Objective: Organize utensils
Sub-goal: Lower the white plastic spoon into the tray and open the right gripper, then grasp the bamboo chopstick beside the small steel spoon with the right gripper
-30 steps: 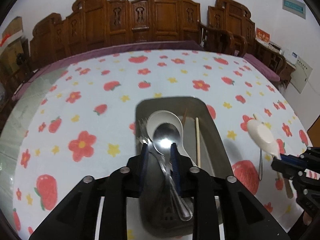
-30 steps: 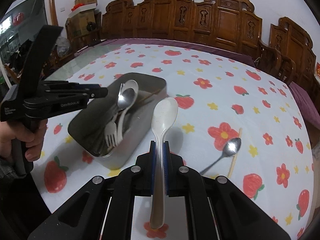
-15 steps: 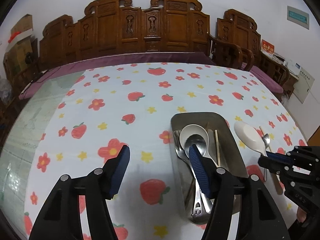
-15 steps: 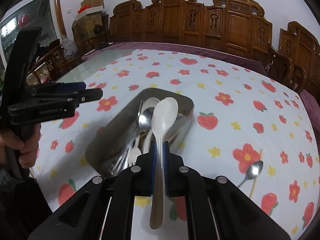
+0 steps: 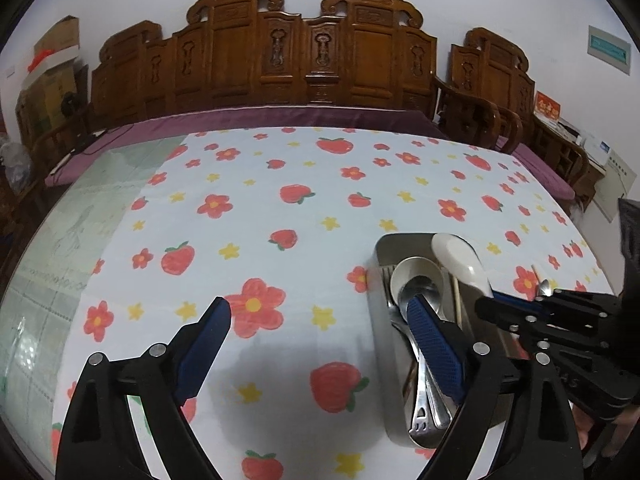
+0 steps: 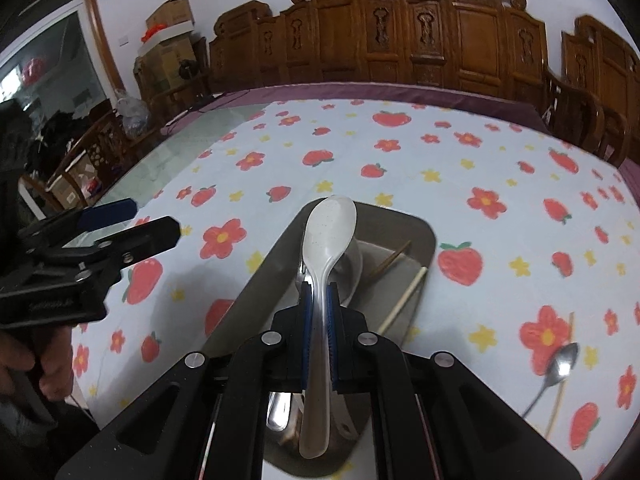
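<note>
A metal tray (image 5: 382, 248) (image 6: 420, 236) on the flowered tablecloth holds a white spoon (image 5: 408, 274), a steel spoon (image 5: 422, 292), a fork and chopsticks (image 6: 402, 300). My right gripper (image 6: 319, 294) is shut on a white plastic spoon (image 6: 330, 224) and holds it above the tray; it shows in the left wrist view (image 5: 460, 260). My left gripper (image 5: 320, 314) is open and empty, just left of the tray, its right finger over the tray's edge. It appears in the right wrist view (image 6: 120, 220).
A steel spoon (image 6: 560, 364) and a chopstick (image 6: 566, 364) lie on the cloth right of the tray. Carved wooden chairs (image 5: 312, 52) line the table's far side. Bare glass tabletop (image 5: 60, 232) lies left of the cloth.
My left gripper let go of the steel spoon in the tray, opened wide and drew back to the left. My right gripper carried the white spoon from beside the tray to over it.
</note>
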A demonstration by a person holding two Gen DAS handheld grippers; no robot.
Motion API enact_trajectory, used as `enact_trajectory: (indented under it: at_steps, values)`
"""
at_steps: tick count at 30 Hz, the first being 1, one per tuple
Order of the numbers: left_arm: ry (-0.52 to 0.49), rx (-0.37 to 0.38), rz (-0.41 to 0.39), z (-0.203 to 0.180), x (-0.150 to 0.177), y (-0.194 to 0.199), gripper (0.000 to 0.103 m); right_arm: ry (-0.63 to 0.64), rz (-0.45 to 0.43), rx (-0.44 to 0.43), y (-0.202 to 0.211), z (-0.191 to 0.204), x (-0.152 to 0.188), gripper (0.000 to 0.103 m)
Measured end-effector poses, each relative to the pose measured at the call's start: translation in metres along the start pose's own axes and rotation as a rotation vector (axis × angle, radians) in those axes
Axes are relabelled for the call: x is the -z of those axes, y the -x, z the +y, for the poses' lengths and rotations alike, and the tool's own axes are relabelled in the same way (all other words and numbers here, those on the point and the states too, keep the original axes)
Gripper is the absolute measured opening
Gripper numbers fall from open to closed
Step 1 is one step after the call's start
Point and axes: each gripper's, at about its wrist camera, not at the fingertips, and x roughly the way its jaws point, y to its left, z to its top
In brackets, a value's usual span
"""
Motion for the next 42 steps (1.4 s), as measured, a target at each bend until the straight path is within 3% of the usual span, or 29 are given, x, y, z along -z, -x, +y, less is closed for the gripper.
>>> enact_trajectory:
  at_steps: [11, 19, 31, 36, 42]
  values:
    - [0.002, 0.002, 0.003, 0.002, 0.000, 0.000, 0.086, -0.048, 0.053, -0.028, -0.030, 0.008, 0.009, 0.009]
    - [-0.012, 0.019, -0.002, -0.009, 0.002, 0.002, 0.086, -0.016, 0.035, -0.031, -0.018, 0.003, 0.013, 0.010]
    - [-0.066, 0.117, -0.038, -0.059, 0.008, 0.014, 0.086, -0.001, -0.036, 0.126, 0.068, -0.063, 0.039, 0.010]
    - [-0.083, 0.161, -0.042, -0.078, 0.011, 0.017, 0.086, -0.017, -0.006, 0.232, 0.083, -0.101, 0.061, 0.010]
    - [-0.111, 0.189, -0.041, -0.097, 0.015, 0.019, 0.086, -0.078, 0.075, 0.306, 0.069, -0.141, 0.088, 0.015]
